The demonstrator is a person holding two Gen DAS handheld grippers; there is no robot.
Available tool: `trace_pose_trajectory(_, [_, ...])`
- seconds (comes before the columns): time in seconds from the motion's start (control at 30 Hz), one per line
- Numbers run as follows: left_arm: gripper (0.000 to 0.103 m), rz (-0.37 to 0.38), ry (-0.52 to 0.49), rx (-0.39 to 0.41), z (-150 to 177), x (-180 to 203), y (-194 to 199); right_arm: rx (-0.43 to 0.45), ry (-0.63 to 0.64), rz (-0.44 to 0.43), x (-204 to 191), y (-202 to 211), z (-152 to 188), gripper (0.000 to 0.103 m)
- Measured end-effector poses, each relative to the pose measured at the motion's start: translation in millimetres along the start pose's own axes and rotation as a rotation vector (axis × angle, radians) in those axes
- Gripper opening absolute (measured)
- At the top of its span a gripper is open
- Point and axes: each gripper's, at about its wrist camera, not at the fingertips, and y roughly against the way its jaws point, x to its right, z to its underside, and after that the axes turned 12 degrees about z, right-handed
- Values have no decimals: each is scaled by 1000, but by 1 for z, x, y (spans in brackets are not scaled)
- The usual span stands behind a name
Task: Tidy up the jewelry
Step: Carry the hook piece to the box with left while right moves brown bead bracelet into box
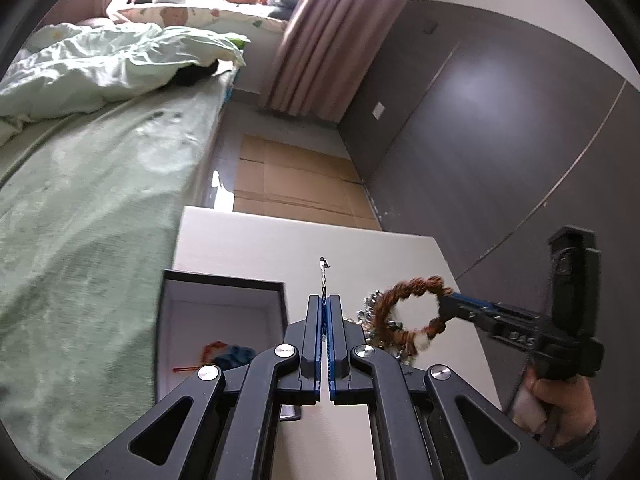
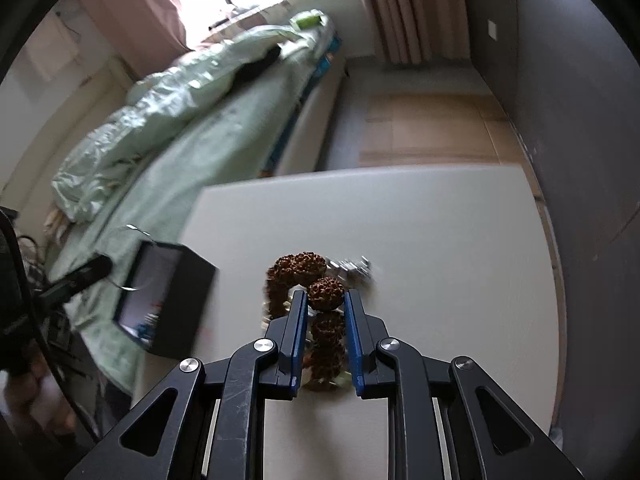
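Left gripper jaws closed on thin chain, right of box. Right gripper jaws clamp bead bracelet above table, farther right.

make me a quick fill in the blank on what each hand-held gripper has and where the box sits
1. The right hand-held gripper is shut on a bracelet of rough ____ beads.
2. The left hand-held gripper pinches a thin ____ earring hook.
3. The open dark box stands on the white table on the side nearest the ____.

Missing words: brown; metal; bed
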Motion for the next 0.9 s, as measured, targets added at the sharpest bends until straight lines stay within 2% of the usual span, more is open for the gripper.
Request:
trace_pose_trajectory(0.23, [2, -26, 28, 0, 2, -16, 12, 79, 44, -43, -39, 30, -16, 20])
trace_pose_trajectory(0.4, [4, -57, 71, -57, 5, -29, 12, 117, 82, -88, -70, 46, -23, 20])
trace_pose_trajectory(0.43, [9, -61, 77, -61, 6, -32, 13, 120, 89, -102, -78, 47, -24, 20])
trace_pose_trajectory(0.5, [31, -63, 86, -55, 8, -36, 20, 119, 103, -126, -89, 46, -26, 20])
trace_pose_trajectory(0.53, [55, -64, 86, -43, 8, -37, 25, 118, 112, -138, -97, 46, -27, 20])
trace_pose_trajectory(0.57, [70, -67, 85, -25, 9, -38, 30, 116, 121, -151, -105, 45, -27, 20])
trace_pose_trajectory(0.63, [72, -77, 82, 21, 10, -41, 44, 113, 135, -173, -119, 43, -26, 20])
trace_pose_trajectory(0.9, [72, -123, 135, 68, 13, -68, 78, 82, 167, -253, -164, 33, -21, 20])
